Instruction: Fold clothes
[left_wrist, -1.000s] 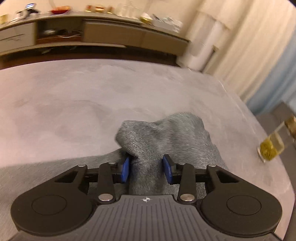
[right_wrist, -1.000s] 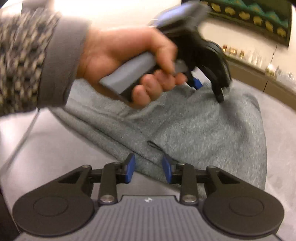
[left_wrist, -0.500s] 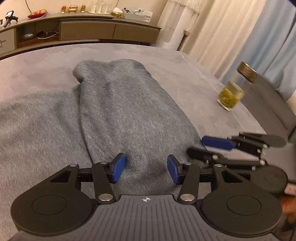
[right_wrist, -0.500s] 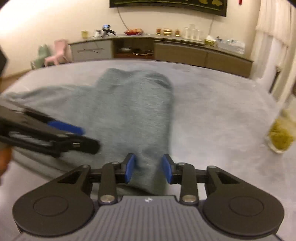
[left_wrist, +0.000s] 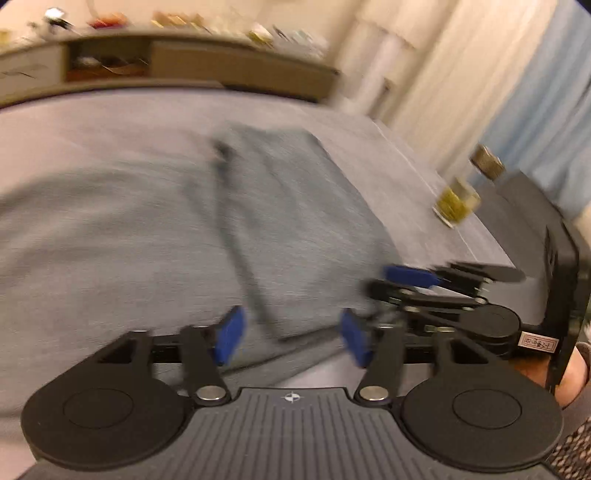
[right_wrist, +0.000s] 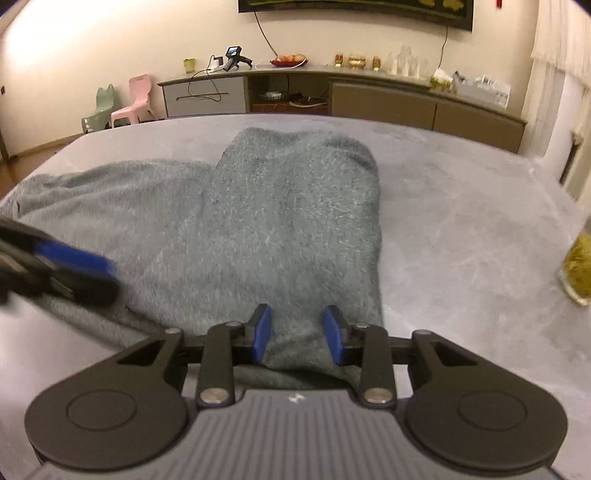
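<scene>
lying flat on the grey counter (right_wrist: 461, 206): one grey fleece garment (right_wrist: 280, 221), partly folded. left tongs (left_wrist: 291, 338) wide open, empty. right tongs (right_wrist: 297, 334) parted over the garment's near edge, gripping nothing.

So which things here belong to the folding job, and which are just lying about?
Job:
grey garment
left hand-held gripper, open
right hand-held gripper, open

Lying about:
glass jar
pink chair
green chair
sideboard
</scene>
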